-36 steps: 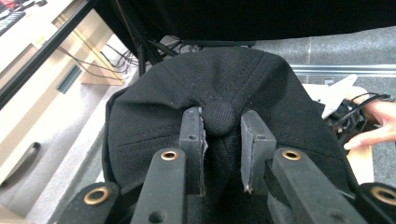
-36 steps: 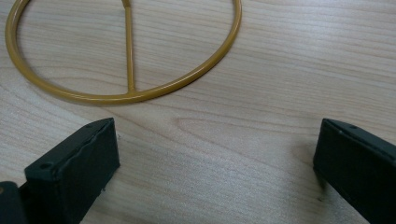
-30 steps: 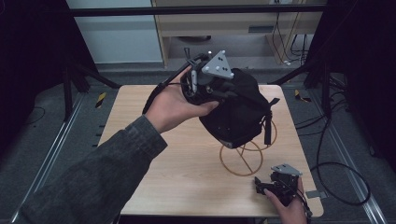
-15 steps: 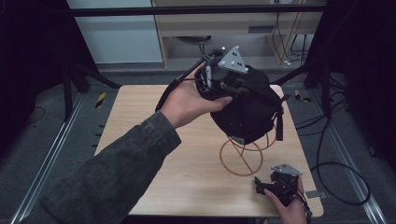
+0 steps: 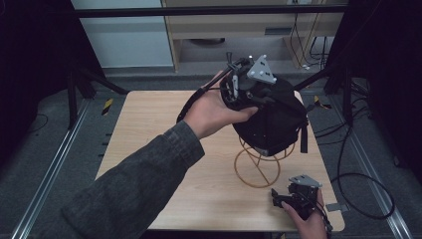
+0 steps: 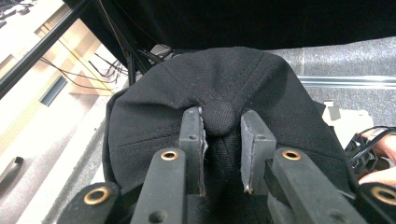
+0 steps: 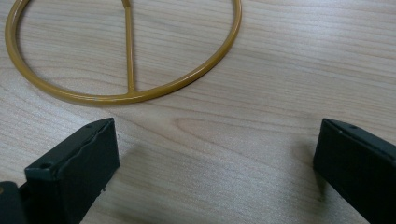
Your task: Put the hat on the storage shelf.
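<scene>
A black cap hangs over a yellow wire stand on the wooden table. My left gripper is shut on the cap's crown. In the left gripper view its pads pinch the fabric on either side of the top button of the cap, my left gripper pointing along the crown. My right gripper rests low at the table's near right edge, open. In the right gripper view its jaws stand wide apart at my right gripper, just short of the stand's base ring.
Black frame bars cross the far side, and metal rails run along the floor left and right. Cables lie on the floor at the right. A pale cabinet stands behind the table.
My left hand has carried the cap to the right and slightly lower, so it now sits over the wire stand. The right gripper has not moved.
</scene>
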The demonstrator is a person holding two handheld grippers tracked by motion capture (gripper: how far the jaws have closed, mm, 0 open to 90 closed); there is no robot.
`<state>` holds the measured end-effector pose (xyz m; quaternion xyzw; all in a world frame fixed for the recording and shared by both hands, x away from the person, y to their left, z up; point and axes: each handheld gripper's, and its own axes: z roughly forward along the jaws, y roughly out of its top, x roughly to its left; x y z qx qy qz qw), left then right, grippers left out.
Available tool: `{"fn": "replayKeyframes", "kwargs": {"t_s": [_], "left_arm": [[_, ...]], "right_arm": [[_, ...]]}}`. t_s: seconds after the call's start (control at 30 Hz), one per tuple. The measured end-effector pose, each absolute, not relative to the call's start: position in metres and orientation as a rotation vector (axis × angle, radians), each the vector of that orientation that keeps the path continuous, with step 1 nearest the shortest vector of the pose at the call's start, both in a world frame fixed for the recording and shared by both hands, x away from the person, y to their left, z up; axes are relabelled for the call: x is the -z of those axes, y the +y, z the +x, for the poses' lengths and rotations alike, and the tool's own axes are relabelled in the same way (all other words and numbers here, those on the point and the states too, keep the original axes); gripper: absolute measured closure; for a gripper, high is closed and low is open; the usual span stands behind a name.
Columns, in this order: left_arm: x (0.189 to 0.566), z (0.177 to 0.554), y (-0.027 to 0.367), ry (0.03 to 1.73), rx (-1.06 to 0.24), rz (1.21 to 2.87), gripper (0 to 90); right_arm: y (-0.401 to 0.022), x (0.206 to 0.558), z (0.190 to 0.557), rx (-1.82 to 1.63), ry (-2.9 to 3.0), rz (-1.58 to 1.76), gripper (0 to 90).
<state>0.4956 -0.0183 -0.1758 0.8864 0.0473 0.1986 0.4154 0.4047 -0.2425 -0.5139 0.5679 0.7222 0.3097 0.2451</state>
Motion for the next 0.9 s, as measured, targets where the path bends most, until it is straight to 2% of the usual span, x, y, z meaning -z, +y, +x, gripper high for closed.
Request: {"fn": "replayKeyframes", "kwargs": {"t_s": [0.9], "left_arm": [[0.200,0.507,-0.041,0.133,-0.473,2.263,73.2]], "right_arm": [[-0.243,0.514,0.405,-0.844,1.971,1.551,0.4]]}}
